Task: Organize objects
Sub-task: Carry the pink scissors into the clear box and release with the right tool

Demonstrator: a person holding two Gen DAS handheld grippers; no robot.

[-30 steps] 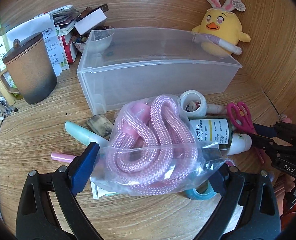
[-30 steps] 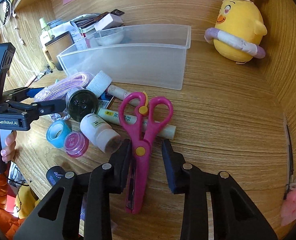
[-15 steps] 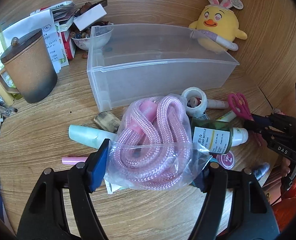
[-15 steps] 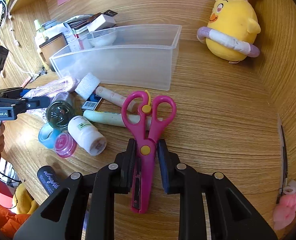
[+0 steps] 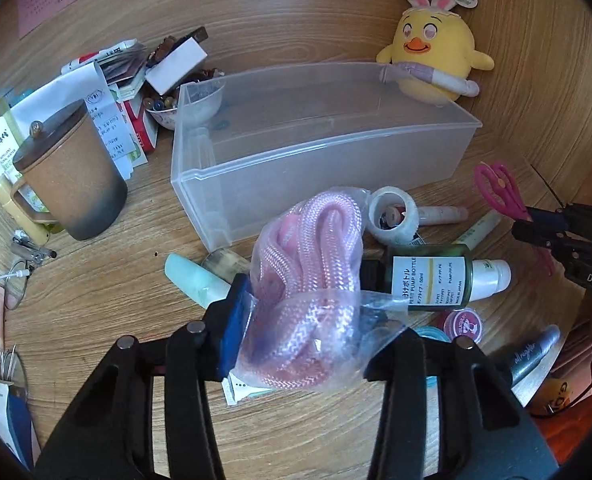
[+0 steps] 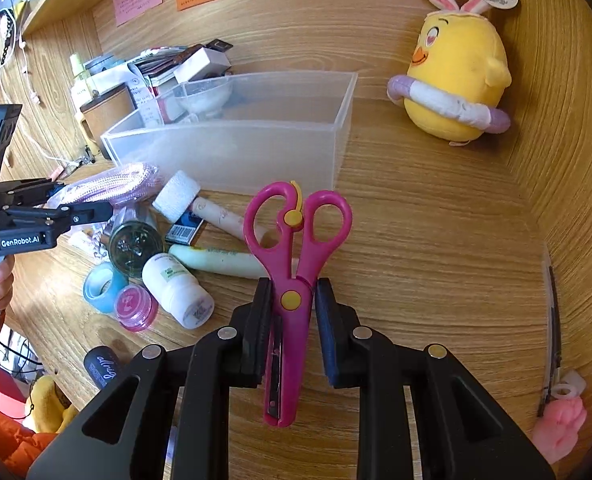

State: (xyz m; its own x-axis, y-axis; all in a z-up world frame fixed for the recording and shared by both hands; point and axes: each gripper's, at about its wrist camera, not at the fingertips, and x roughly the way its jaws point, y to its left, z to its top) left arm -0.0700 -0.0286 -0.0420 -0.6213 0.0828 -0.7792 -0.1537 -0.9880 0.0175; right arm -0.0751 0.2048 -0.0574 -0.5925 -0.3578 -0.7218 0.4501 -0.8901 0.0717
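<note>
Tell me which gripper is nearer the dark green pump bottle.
Left. The left gripper grips the bagged pink rope beside the pump bottle; the right gripper holds scissors farther off.

Left wrist: close, angled down along the left hand-held gripper (image 5: 308,336), facing clear bin (image 5: 320,160) from its short end. Right wrist: close, angled down along the right hand-held gripper (image 6: 293,308), facing bin (image 6: 231,148) long side. Shared: bin, plush chick (image 5: 432,56) (image 6: 456,84), worktop (image 5: 95,304) (image 6: 436,240) clutter; opposite gripper visible at each frame edge.
</note>
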